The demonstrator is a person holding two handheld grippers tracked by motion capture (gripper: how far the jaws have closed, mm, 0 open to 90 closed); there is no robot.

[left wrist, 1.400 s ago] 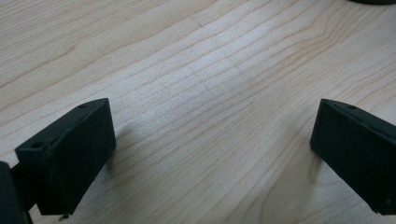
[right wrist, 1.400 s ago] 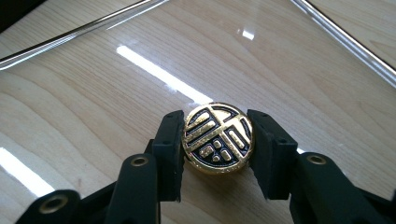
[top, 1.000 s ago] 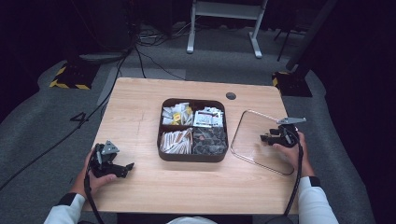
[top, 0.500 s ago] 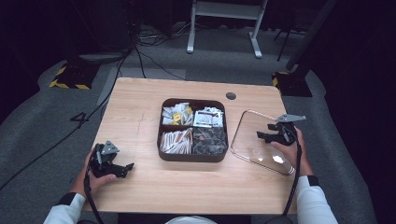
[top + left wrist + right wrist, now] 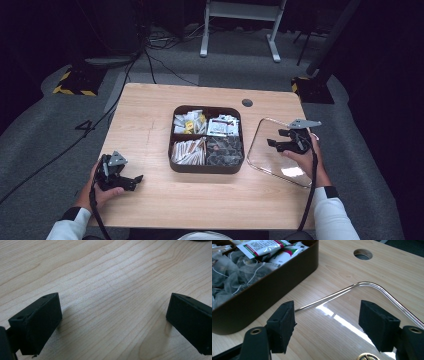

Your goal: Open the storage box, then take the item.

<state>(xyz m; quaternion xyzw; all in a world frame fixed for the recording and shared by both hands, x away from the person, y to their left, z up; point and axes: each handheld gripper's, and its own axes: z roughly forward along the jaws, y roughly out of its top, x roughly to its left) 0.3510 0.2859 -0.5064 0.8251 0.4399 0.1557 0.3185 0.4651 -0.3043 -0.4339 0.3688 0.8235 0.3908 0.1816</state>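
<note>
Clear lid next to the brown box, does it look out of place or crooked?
Slightly. The clear lid lies flat on the table right of the open box, turned askew to the box's edge, its far corner near the table's right edge. Nothing looks spilled or damaged.

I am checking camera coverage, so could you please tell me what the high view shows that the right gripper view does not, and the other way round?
The high view alone takes in the whole brown box with its four compartments, the left tongs resting on the table, both hands and the floor cables. The right gripper view alone gives a close look at the tea bag strings and a small brass knob on the lid. Both show the clear lid lying flat beside the box, the round table hole and the right tongs, open above the lid.
</note>
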